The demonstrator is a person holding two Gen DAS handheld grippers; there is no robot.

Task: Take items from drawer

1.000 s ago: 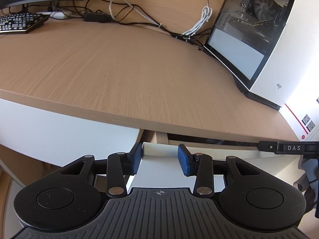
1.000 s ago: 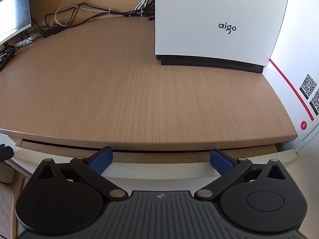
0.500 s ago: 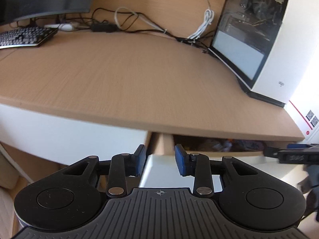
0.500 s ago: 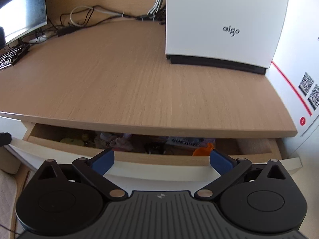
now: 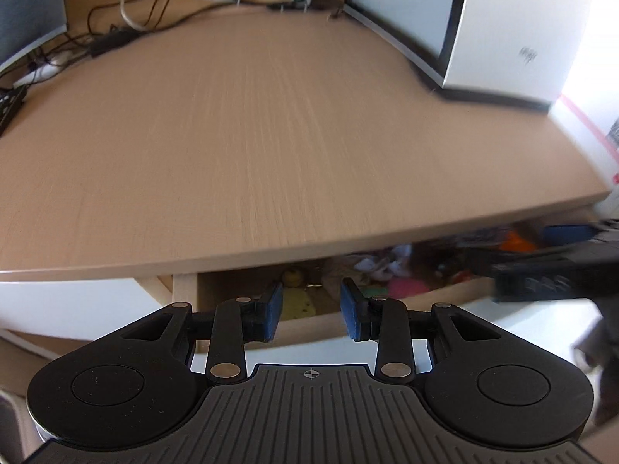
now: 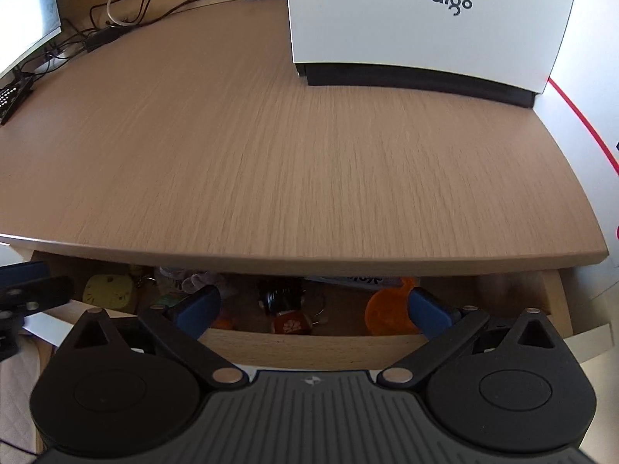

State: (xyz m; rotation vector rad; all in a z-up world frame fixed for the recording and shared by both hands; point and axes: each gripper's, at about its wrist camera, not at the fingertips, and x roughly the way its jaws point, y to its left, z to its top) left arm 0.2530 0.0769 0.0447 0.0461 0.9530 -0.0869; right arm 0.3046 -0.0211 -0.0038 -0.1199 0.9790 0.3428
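Observation:
The drawer (image 6: 309, 344) under the wooden desk stands partly pulled out. Inside lie a yellow flat item (image 6: 110, 290), a grey plush (image 6: 193, 276), a black keyring-like clump (image 6: 280, 295), a red tag (image 6: 290, 324) and an orange round piece (image 6: 389, 309). My right gripper (image 6: 313, 307) hovers wide open over the drawer's front wall, holding nothing. My left gripper (image 5: 311, 305) is open with a narrow gap above the drawer's left end, over the yellow item (image 5: 296, 297). The left wrist view is blurred. The desk edge hides the drawer's back part.
On the desk top (image 6: 290, 154) a white "aigo" computer case (image 6: 425, 19) stands at the back right. Cables (image 6: 154, 0), a monitor (image 6: 23, 7) and a keyboard (image 6: 11, 96) sit at the back left.
The drawer has slid out from almost shut, baring its contents. Both grippers came back with it, and the left one swung to the right.

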